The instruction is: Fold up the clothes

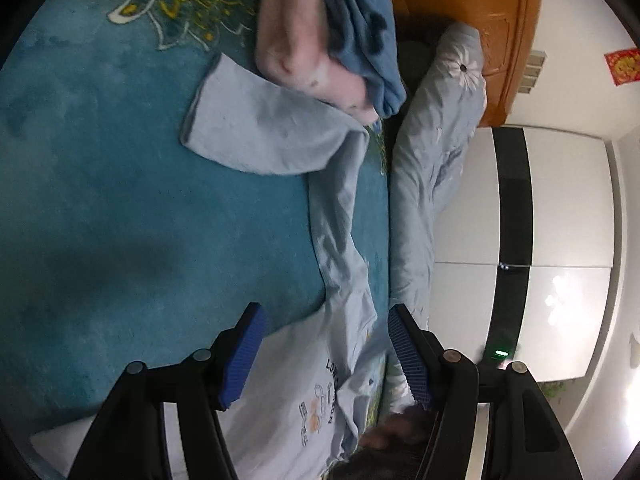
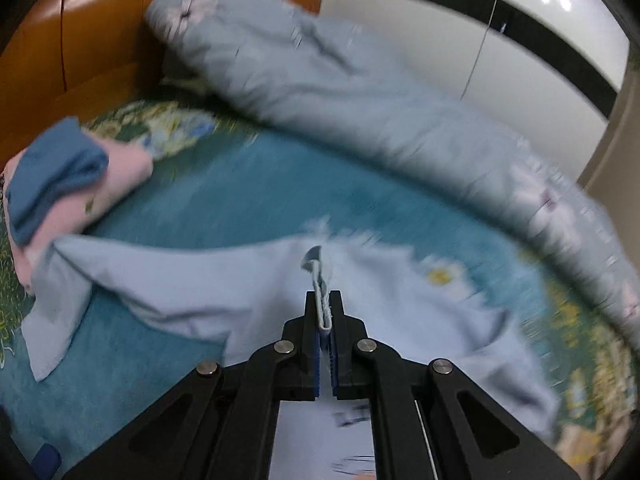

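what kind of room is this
Most likely a bedroom: a teal bedspread covers a bed with an orange wooden headboard, a rolled floral quilt lies along it, and glossy white wardrobe doors stand behind.

A teal bedspread (image 1: 140, 208) with yellow and white floral print toward its edges is spread over the bed. A pale blue-grey quilt (image 2: 360, 92) with flower motifs is bunched in a long roll along one edge of the bed. An orange-brown wooden headboard (image 1: 460, 4) is seen at the head end. A glossy white wardrobe (image 1: 560, 200) with a black band is seen beyond the quilt, and a red decoration (image 1: 622, 66) is fixed to the wall.
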### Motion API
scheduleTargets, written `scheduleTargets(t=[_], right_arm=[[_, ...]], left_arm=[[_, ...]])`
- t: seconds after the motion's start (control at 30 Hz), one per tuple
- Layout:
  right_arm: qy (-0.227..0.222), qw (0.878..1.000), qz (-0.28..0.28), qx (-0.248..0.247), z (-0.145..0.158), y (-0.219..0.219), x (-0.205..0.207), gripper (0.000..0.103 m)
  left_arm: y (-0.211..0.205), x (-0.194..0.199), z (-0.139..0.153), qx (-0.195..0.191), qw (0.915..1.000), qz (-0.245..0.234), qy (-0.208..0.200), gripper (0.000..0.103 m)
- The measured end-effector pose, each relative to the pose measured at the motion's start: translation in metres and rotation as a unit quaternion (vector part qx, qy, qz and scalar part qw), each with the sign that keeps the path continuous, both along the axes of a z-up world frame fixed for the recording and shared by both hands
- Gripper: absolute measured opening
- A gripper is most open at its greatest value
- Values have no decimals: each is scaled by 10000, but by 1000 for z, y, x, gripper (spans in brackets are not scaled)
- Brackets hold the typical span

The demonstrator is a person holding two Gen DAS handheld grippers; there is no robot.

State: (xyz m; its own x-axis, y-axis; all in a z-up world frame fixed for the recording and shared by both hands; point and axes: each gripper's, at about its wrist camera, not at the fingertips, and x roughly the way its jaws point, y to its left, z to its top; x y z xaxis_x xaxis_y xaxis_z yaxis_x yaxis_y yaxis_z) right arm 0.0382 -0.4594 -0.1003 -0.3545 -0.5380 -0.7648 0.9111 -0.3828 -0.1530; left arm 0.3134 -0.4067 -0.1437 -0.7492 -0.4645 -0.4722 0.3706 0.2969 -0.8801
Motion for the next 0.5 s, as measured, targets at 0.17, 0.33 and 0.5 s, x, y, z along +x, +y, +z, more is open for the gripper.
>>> scheduleTargets(t=[0.17, 0.33, 0.5], right_arm=[[-432, 9990, 6, 108, -33, -1, 8, 5], [-1214, 9919, 367, -115, -32, 11, 3, 44], [-1531, 9840, 222, -888, -1, 54, -23, 48]], left_arm=[[-1, 0, -3, 36, 10000, -18, 5, 68], [-1, -3, 2, -53, 9999, -126, -43, 68], [-8, -15, 8, -299, 9983, -459, -176, 68]])
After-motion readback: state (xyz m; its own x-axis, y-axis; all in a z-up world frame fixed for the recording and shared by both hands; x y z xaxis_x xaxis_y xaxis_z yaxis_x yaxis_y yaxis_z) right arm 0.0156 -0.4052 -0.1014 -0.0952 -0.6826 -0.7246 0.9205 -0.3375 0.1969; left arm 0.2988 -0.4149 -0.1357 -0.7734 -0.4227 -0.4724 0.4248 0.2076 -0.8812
